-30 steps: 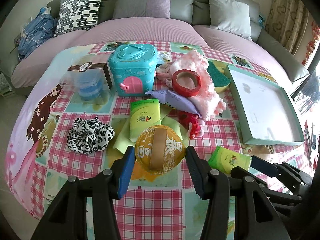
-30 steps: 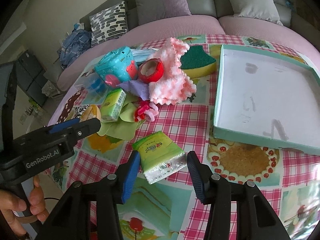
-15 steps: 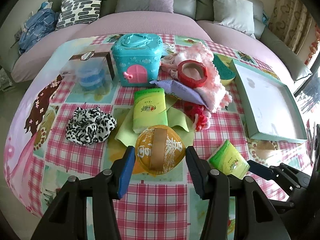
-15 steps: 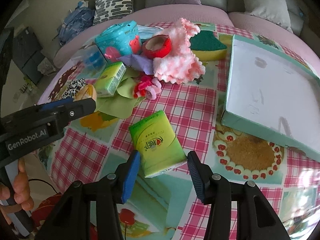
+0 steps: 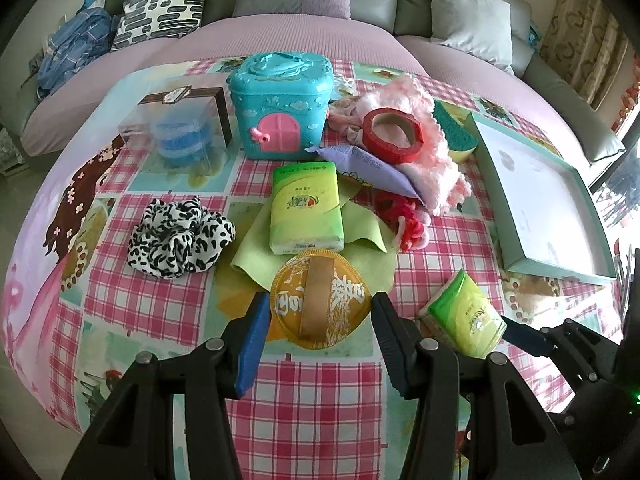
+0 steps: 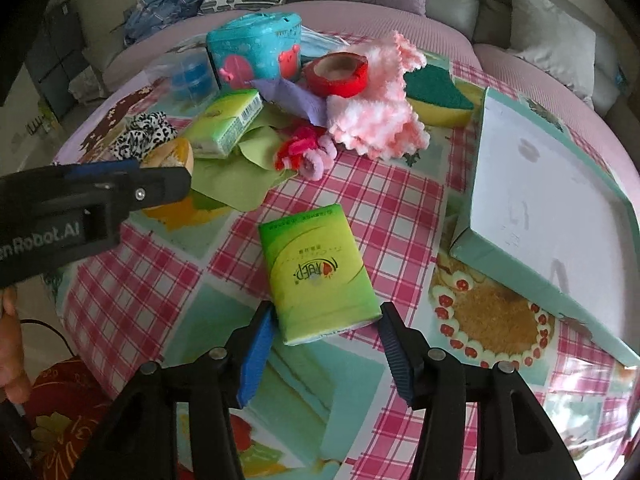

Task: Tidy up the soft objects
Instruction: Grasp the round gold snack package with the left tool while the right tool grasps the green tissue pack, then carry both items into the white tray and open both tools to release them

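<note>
Right gripper [image 6: 326,322] spreads wide around a green tissue pack [image 6: 316,272] on the checked tablecloth [image 6: 392,208]; left gripper [image 5: 320,314], equally wide, flanks a round gold puff [image 5: 318,300] beside a tray [image 6: 600,280].

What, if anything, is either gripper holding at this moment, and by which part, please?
Nothing is held. The left gripper is open around the round gold puff, and the right gripper is open astride the near end of the green tissue pack, fingers apart from it.
</note>
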`<state>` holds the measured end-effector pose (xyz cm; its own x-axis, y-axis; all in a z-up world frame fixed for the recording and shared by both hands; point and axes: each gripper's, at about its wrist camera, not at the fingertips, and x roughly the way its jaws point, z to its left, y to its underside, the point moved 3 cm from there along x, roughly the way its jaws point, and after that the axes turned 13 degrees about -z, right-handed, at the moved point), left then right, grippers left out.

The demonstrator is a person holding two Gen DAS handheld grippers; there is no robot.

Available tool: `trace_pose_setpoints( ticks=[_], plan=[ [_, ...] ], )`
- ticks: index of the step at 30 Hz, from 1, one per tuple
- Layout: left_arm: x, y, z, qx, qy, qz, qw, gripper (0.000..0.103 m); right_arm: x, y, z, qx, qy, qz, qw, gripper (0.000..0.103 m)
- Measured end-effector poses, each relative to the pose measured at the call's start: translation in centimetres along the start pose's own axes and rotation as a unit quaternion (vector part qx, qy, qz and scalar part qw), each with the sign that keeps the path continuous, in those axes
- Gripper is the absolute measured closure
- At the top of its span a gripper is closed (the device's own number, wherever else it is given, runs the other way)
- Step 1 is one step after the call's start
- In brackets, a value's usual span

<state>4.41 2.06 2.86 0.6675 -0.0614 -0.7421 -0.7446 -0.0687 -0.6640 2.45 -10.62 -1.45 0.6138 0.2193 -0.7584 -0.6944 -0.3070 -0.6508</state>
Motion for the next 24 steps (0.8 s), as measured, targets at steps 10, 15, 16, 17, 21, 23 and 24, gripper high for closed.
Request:
trace_pose_setpoints(
  ticks=[10, 15, 16, 17, 21, 23, 24],
  plan=[
    [0.1, -0.4, -0.3, 0.001, -0.001, 0.001, 1.0, 0.05, -0.9, -0.4, -1.8, 0.037, -0.001, -0.009, 0.999, 0.05],
    [-0.9, -3.0, -1.5, 0.02, 0.007, -0.023, 0.9995, 0.05, -3.7, -2.3, -4.8, 0.092, 0.0, -0.056, 0.994, 0.05],
    [-1.1, -3.8, -2.0, 0.025, 0.01, -0.03, 0.9992, 0.05, -4.3, -2.7, -5.5, 0.1, 0.005, -0.065, 0.993, 0.05],
    [-1.3, -4.5, -2.5, 0.03, 0.014, -0.036, 0.9988, 0.05, -4.8, -3.2, -6.3, 0.11, 0.011, -0.073, 0.991, 0.05],
    [-1.5, -7.4, -5.5, 0.049, 0.035, -0.059, 0.9964, 0.05, -6.0, -4.7, -10.6, 0.152, 0.047, -0.087, 0.984, 0.05],
    [-1.4, -8.5, -7.0, 0.058, 0.046, -0.065, 0.9951, 0.05, -6.1, -5.0, -12.7, 0.171, 0.067, -0.087, 0.979, 0.05],
    [-1.1, -9.1, -8.2, 0.066, 0.053, -0.068, 0.9941, 0.05, -6.2, -5.1, -14.2, 0.184, 0.079, -0.088, 0.976, 0.05]
  ],
)
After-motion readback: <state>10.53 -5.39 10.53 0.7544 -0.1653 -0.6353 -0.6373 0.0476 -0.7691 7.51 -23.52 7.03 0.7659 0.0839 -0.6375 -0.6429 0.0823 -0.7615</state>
